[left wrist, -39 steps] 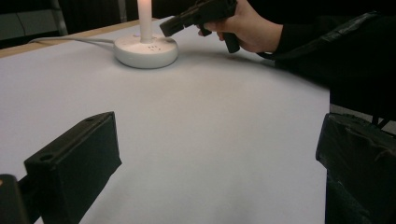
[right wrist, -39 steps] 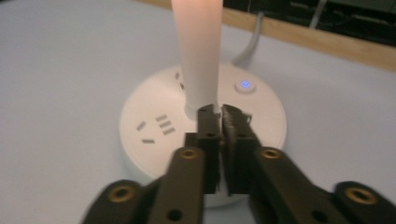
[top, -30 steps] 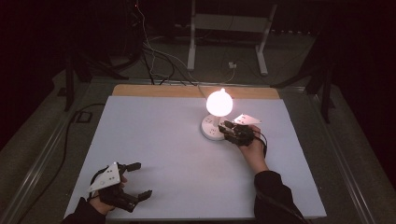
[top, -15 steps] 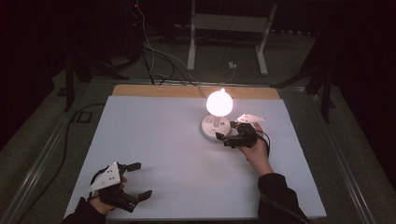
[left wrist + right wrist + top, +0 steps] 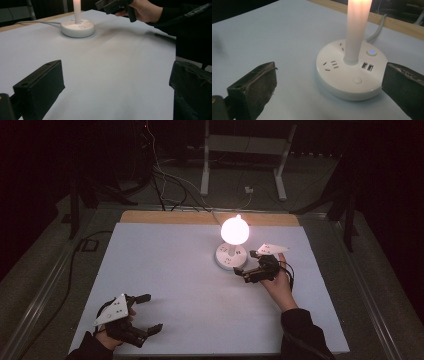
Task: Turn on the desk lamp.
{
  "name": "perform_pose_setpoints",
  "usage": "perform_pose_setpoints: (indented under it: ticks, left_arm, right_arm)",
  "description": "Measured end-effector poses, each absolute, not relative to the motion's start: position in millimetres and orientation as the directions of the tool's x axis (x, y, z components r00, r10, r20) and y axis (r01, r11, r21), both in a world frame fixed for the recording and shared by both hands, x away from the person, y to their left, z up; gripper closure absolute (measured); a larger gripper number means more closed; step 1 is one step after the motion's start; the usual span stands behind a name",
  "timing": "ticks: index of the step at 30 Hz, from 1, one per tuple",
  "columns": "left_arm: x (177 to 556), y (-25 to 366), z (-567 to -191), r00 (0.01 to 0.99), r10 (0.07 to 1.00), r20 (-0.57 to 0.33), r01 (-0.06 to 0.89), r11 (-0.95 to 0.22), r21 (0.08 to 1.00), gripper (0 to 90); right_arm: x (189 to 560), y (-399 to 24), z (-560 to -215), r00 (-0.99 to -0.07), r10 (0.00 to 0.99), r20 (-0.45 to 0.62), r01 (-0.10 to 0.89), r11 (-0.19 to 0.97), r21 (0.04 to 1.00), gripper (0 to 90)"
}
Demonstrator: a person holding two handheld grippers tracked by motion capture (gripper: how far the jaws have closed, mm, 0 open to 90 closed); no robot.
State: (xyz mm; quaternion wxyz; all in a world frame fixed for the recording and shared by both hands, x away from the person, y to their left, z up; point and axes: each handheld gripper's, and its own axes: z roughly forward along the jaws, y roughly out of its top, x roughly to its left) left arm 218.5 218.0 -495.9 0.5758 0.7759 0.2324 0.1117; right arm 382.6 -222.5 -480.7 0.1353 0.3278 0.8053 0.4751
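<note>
**Lit lamp on white table, two hand-held tools**

While the lamp (image 5: 234,242) burns, it is recorded standing upright toward the far right of the white table (image 5: 165,270), its glowing round bulb (image 5: 234,230) carried on a slim stem (image 5: 355,32) that rises from a round white base (image 5: 352,72).

Base: sockets, two USB ports (image 5: 367,66), a small blue-lit button (image 5: 371,52) and a plain round button (image 5: 357,80) are seen on its top. A grey cord (image 5: 375,30) is led off toward the wooden far edge of the table.

Right tool (image 5: 252,265): held in the person's right hand (image 5: 278,285) just beside the near right side of the base. Its jaws have just been opening and are now spread wide; nothing is gripped between them. In the right gripper view the base is seen ahead, between and beyond the two black jaws, untouched by them.

Left tool (image 5: 147,312): held low at the near left corner of the table, well apart from the lamp. Its jaws are spread wide, with only bare table between them.

A dark sleeve (image 5: 305,335) is noted at the near right edge.
</note>
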Motion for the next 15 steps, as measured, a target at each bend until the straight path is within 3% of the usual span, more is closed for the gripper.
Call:
perform_pose_setpoints:
  ticks: [15]
  left_arm:
    - [218.6, 218.3, -496.2, 0.865, 0.494, -0.094, 0.233, -0.229, 0.945, 0.3]
  right_arm:
    - [352.4, -237.3, -473.2, -0.752, 0.651, 0.106, 0.413, 0.34, 0.845, 0.0]
